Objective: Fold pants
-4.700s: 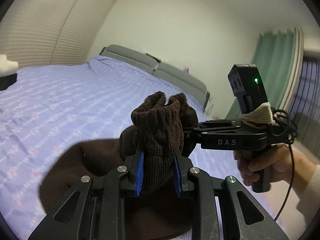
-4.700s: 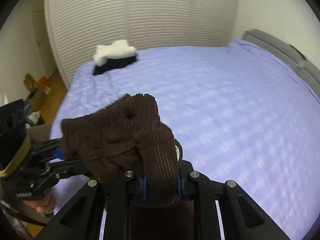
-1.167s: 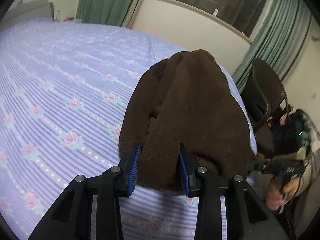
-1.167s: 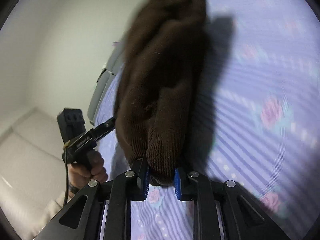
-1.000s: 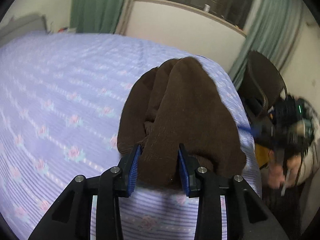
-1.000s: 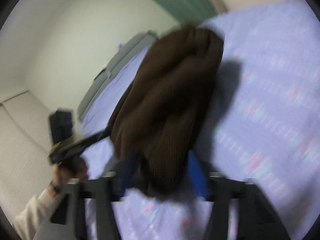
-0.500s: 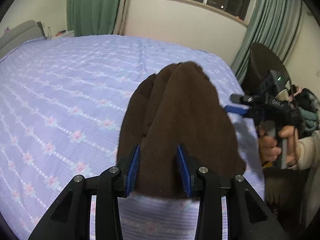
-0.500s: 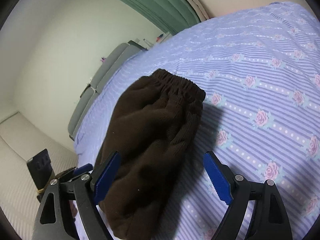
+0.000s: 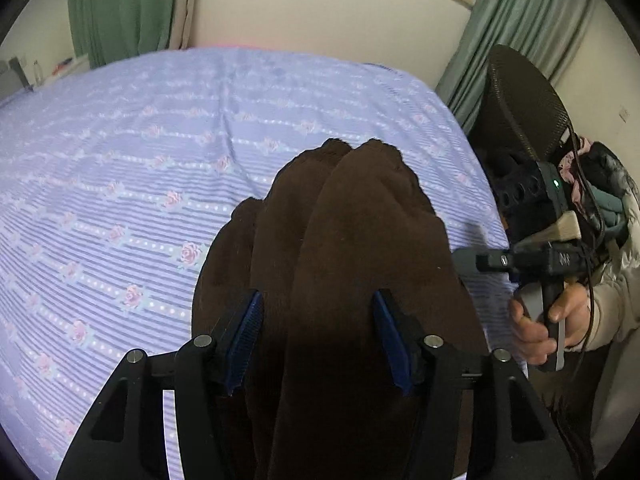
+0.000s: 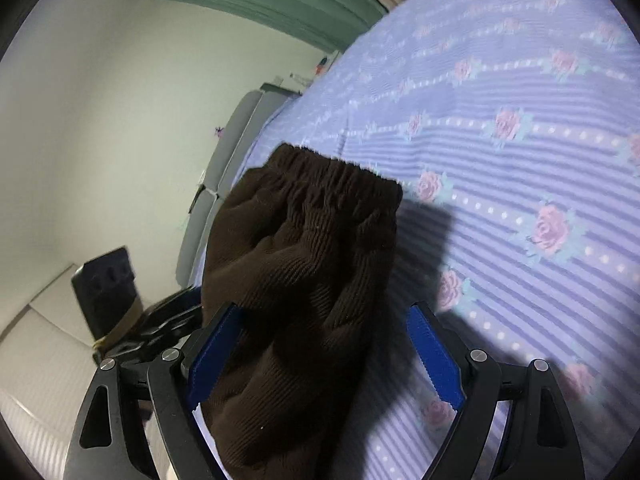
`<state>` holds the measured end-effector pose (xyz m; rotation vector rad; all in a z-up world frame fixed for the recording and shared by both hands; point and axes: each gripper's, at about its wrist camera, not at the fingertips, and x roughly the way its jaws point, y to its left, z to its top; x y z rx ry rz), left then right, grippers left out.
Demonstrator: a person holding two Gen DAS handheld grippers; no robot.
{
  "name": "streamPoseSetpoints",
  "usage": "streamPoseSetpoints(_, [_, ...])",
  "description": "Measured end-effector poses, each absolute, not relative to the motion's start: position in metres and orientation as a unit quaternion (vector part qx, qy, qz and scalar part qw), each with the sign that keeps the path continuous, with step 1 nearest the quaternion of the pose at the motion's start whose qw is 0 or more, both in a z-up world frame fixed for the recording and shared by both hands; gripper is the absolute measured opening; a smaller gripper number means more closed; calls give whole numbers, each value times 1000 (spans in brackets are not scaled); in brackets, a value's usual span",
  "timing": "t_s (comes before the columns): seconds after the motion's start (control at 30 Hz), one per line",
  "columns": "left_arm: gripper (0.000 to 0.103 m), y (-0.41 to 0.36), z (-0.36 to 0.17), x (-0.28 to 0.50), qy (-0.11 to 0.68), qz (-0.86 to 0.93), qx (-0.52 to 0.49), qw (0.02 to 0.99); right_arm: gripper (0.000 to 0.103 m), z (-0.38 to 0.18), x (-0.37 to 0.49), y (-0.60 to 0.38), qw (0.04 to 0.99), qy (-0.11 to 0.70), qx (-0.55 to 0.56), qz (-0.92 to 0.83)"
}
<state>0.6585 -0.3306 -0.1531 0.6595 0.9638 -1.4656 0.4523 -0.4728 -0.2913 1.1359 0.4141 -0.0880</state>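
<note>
The left gripper (image 9: 318, 334) has its jaws opening, the blue pads (image 9: 244, 334) spread apart with the folded brown pants (image 9: 352, 248) running between them; no pad presses the cloth, so it is let go. A second ago those pads sat close against the fabric on both sides. The right gripper (image 10: 326, 354) stands wide and released — its left pad is beside the bundle's edge, its right pad (image 10: 434, 364) well clear over the bedspread (image 10: 520, 160). A little over a second ago it was clenched on the corduroy and the bundle hung from it; now the pants lie on the bed near its edge by the wicker chair (image 9: 524, 104), the elastic waistband (image 10: 340, 172) turned toward the bed's middle. In the left wrist view the person's hand (image 9: 544, 320) grips the right tool's handle just off that edge — farther back from the cloth than half a second ago.
</note>
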Motion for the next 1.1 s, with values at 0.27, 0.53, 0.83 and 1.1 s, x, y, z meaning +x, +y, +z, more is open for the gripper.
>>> streamPoseSetpoints(0.27, [23,-331,-166,644,405,-608,308,609,28,-279,466,-454,863,197,464,-31])
streamPoseSetpoints(0.53, [14,-279,-120,645,346,-597,269,672,19,-220,465,-425,911,169,375,-24])
streamPoseSetpoints(0.83, [10,-269,-117,672,374,-551,250,703,19,-188,502,-420,922,164,350,-15])
streamPoseSetpoints(1.1, [11,-283,-182,673,409,-543,239,694,21,-266,520,-452,860,265,435,-39])
